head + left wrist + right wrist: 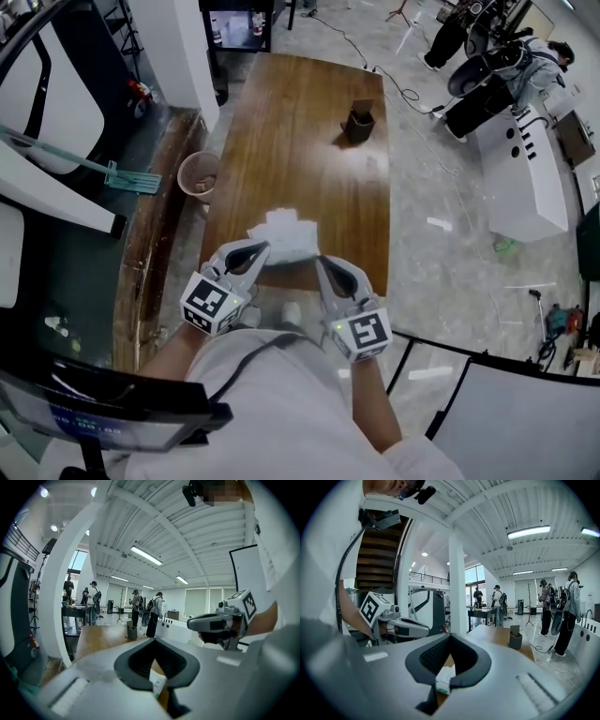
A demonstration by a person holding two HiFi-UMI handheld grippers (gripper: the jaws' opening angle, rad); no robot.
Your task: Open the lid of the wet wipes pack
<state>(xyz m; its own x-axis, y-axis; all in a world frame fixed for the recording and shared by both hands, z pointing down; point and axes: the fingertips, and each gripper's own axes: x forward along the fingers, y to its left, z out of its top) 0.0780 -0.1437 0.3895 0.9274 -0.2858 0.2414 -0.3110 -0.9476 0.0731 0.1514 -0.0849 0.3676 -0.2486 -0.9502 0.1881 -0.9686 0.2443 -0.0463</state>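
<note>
- Left tongs [261, 249] are closed on the left edge of the wet wipes pack [283, 234].
- Right tongs [322, 262] pinch its right edge (jaws almost together).
- The pack hangs between them, over the near end of the wooden tabletop [300, 122].

Wet wipes pack [284, 236] white, green print; table [300, 131] brown wood grain; left gripper [262, 251], right gripper [321, 262] grey, black-white square markers.

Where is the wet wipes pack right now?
Head view, lower centre: the wet wipes pack is held over the near end of the wooden table, pinched between the left gripper and the right gripper.
</note>
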